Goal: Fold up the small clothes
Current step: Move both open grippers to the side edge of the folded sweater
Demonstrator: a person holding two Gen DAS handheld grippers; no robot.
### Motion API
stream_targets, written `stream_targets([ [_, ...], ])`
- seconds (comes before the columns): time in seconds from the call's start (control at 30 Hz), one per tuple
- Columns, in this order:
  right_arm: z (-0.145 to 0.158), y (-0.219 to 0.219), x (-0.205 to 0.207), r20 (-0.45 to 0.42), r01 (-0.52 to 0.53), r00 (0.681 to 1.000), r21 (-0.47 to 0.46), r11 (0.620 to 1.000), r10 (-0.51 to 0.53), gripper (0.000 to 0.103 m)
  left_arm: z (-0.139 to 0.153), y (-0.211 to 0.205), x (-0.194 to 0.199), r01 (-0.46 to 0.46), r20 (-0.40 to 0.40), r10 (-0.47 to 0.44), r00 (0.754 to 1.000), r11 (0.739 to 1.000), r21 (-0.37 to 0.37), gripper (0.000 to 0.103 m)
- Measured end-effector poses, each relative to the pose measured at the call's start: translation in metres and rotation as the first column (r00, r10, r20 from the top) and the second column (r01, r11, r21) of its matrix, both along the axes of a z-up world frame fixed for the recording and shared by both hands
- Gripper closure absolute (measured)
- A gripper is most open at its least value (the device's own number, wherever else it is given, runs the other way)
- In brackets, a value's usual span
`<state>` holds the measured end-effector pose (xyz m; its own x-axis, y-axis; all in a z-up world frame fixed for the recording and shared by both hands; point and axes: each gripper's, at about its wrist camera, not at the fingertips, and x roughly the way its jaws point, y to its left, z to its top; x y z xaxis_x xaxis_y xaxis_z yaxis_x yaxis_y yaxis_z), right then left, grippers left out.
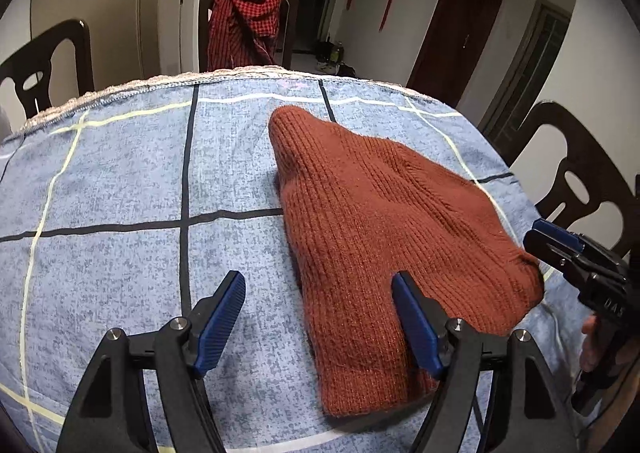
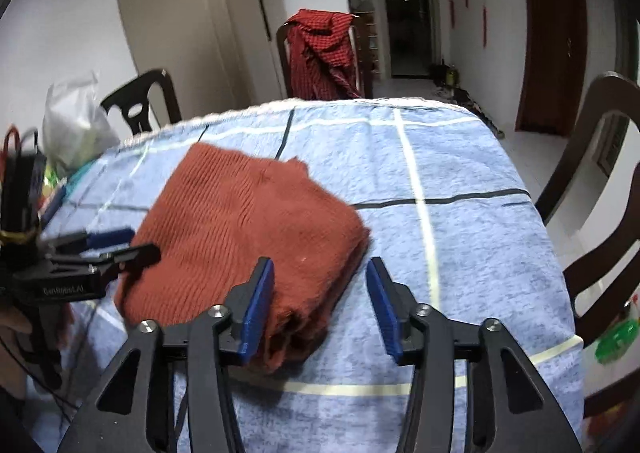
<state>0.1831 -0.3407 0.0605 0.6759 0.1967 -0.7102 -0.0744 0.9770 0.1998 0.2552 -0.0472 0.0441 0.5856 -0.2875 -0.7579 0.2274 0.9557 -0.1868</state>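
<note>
Lying folded sweater (image 1: 384, 221), lengthwise away

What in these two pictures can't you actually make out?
- Rust-brown knitted garment: its folded layers cover whatever lies inside, both views.
- White plastic bag: contents hidden, right view.
- Red checked cloth on the far chair: its type is unclear.
- Dark hallway doorway: too dim.

Wrist cams, both facing sweater (image 1: 380, 221).
</note>
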Motion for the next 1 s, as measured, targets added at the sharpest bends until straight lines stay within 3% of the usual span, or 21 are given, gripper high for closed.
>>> stream_targets([
  [0.07,-0.004,-0.010,0.008,-0.056,-0.014,0.998,0.082,0.997,0.019,0.047,0.003,0.001,0.003,0.012,-0.011,-0.012,1.000,1.000,-0.017,0.024],
  [0.17,-0.021,-0.024,0.023,-0.168,-0.028,0.983,0.260,0.965,0.074,0.047,0.001,0.008,0.017,0.020,-0.090,-0.032,0.995,0.992,-0.125,0.023],
  [0.37,-0.045,-0.040,0.042,-0.248,0.034,0.964,0.468,0.883,0.094,0.046,-0.012,0.013,0.042,-0.001,-0.208,-0.050,0.977,0.971,-0.239,0.022],
  [0.7,-0.053,-0.040,0.059,-0.275,0.038,0.954,0.503,0.864,0.118,0.046,-0.021,0.004,0.052,0.009,-0.251,-0.084,0.964,0.958,-0.285,0.022],
  [1.0,-0.053,-0.022,0.070,-0.276,-0.005,0.948,0.481,0.877,0.157,0.045,-0.022,0.008,0.059,-0.009,-0.290,-0.100,0.952,0.936,-0.353,0.022],
])
